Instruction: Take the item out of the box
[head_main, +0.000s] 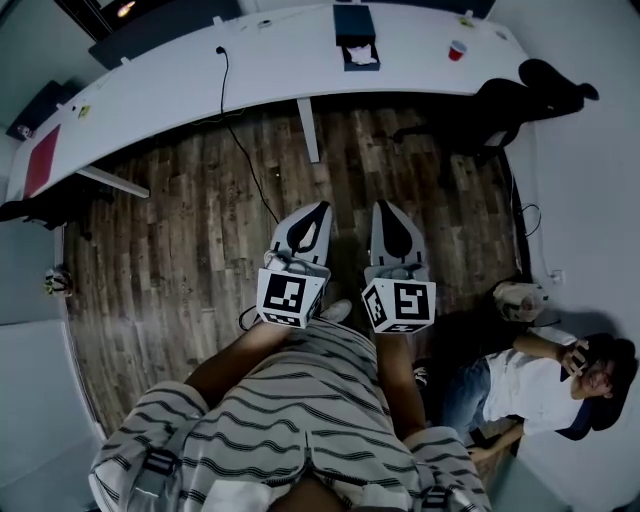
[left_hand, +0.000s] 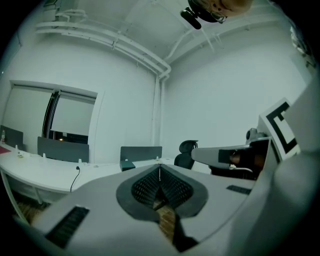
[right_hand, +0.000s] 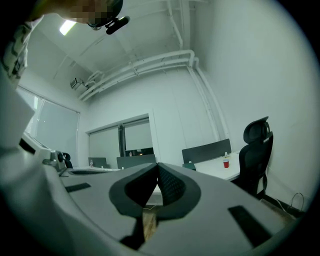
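A dark blue box (head_main: 355, 38) with something white at its open front stands on the long white desk (head_main: 180, 90), far from both grippers. It shows small in the left gripper view (left_hand: 127, 164) and the right gripper view (right_hand: 189, 165). My left gripper (head_main: 318, 212) and right gripper (head_main: 383, 210) hang side by side over the wooden floor, pointing towards the desk. Both are shut with nothing between their jaws, as the left gripper (left_hand: 160, 169) and right gripper (right_hand: 158, 166) show in their own views.
A red cup (head_main: 457, 50) stands on the desk right of the box. A black office chair (head_main: 530, 95) sits at the desk's right end. A person (head_main: 540, 385) sits on the floor at the lower right. A black cable (head_main: 245, 150) runs from the desk across the floor.
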